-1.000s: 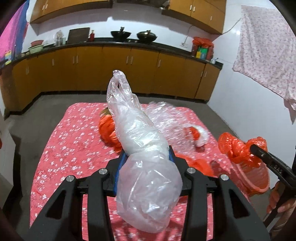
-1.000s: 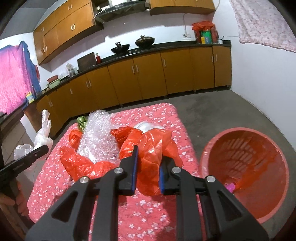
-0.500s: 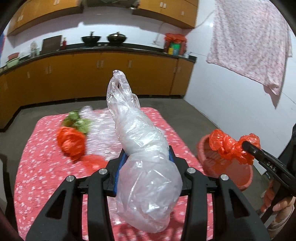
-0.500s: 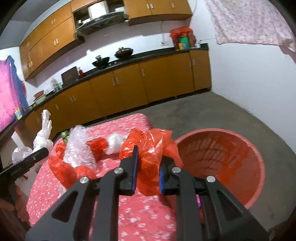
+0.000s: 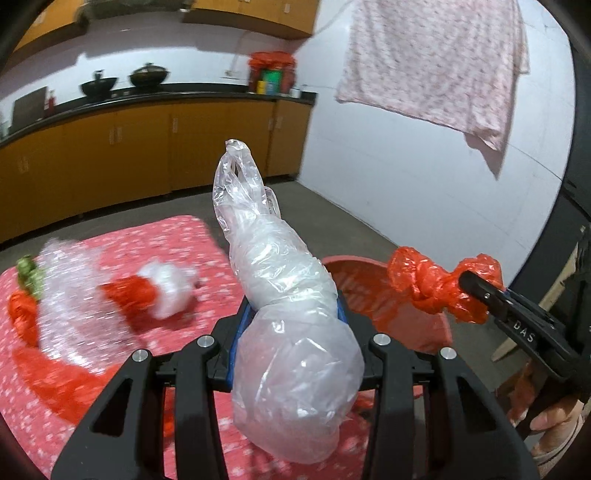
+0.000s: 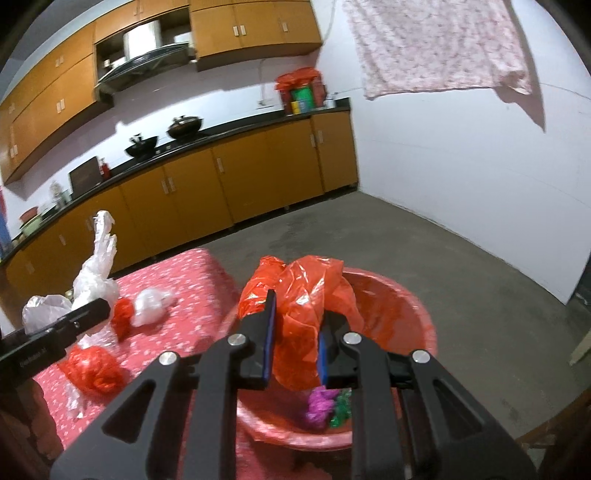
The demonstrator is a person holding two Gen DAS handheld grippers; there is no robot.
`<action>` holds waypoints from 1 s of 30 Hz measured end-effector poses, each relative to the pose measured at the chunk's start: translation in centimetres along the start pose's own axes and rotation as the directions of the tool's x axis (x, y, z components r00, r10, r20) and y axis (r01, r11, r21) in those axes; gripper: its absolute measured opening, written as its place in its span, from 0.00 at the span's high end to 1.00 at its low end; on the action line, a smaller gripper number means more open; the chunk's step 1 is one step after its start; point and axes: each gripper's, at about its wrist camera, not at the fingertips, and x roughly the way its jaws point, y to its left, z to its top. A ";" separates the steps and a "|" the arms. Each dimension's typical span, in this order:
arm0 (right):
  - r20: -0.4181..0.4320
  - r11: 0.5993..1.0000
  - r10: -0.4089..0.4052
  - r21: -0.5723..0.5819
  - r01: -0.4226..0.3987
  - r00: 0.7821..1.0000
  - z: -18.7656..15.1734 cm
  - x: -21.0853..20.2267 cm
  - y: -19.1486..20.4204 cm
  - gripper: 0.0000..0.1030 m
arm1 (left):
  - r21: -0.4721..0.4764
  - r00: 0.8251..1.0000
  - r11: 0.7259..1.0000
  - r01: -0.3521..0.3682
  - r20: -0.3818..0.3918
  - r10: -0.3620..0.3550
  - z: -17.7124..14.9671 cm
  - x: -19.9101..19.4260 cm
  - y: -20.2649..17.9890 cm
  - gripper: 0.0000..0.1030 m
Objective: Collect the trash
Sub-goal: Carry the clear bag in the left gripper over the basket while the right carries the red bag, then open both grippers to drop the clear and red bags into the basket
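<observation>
Both claws have swung from the surface toward the bin (image 6: 402, 306). The right claw (image 6: 295, 332) pinches a red bag (image 6: 306, 295) above it; the left claw (image 5: 288, 328) pinches a clear bag (image 5: 280, 295) beside it, so both drops look imminent.

Kitchen interior: a run of orange-brown base cabinets (image 6: 236, 184) under a dark countertop (image 6: 229, 129) follows the far wall, with matching wall cabinets (image 6: 255, 26) and a range hood (image 6: 144, 62) above. Two dark woks (image 6: 184, 123) stand on the counter, and a red-wrapped bundle (image 6: 301, 92) sits at its right end. The floor (image 6: 369, 236) is bare grey concrete, and a pale floral cloth (image 6: 436, 44) hangs against the white side wall (image 6: 461, 158).
</observation>
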 end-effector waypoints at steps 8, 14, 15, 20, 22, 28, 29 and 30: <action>-0.019 0.998 -0.042 0.050 0.042 0.999 -0.4 2.1 -2.8 0.82 | 0.048 0.995 0.995 0.089 -0.042 -0.087 0.4 3.6 -2.8 0.59; -0.024 0.997 -0.048 0.063 0.049 0.999 -0.7 3.0 -3.8 0.82 | 0.061 0.988 0.988 0.139 -0.076 -0.135 0.1 5.6 -3.9 0.59; -0.025 0.997 -0.049 0.065 0.051 0.998 -0.5 3.2 -3.8 0.82 | 0.059 0.986 0.987 0.148 -0.082 -0.143 0.1 6.0 -4.0 0.59; -0.025 0.995 -0.055 0.077 0.057 0.998 -0.5 3.8 -4.1 0.82 | 0.061 0.981 0.984 0.169 -0.105 -0.162 0.3 7.5 -5.0 0.59; -0.025 0.995 -0.056 0.080 0.058 0.998 -0.6 4.0 -4.1 0.82 | 0.062 0.980 0.983 0.175 -0.110 -0.167 0.2 8.0 -5.4 0.59; -0.014 0.995 -0.047 0.091 0.048 0.999 -1.0 4.2 -4.0 0.76 | 0.052 0.979 0.984 0.171 -0.122 -0.164 -0.1 8.7 -5.5 0.45; -0.013 0.995 -0.043 0.094 0.044 0.999 -1.0 4.2 -4.2 0.68 | 0.048 0.980 0.985 0.166 -0.120 -0.159 -0.1 8.7 -5.4 0.37; -0.009 0.994 -0.042 0.099 0.043 0.999 -1.1 4.1 -4.3 0.61 | 0.041 0.982 0.987 0.157 -0.116 -0.152 -0.2 8.7 -5.1 0.35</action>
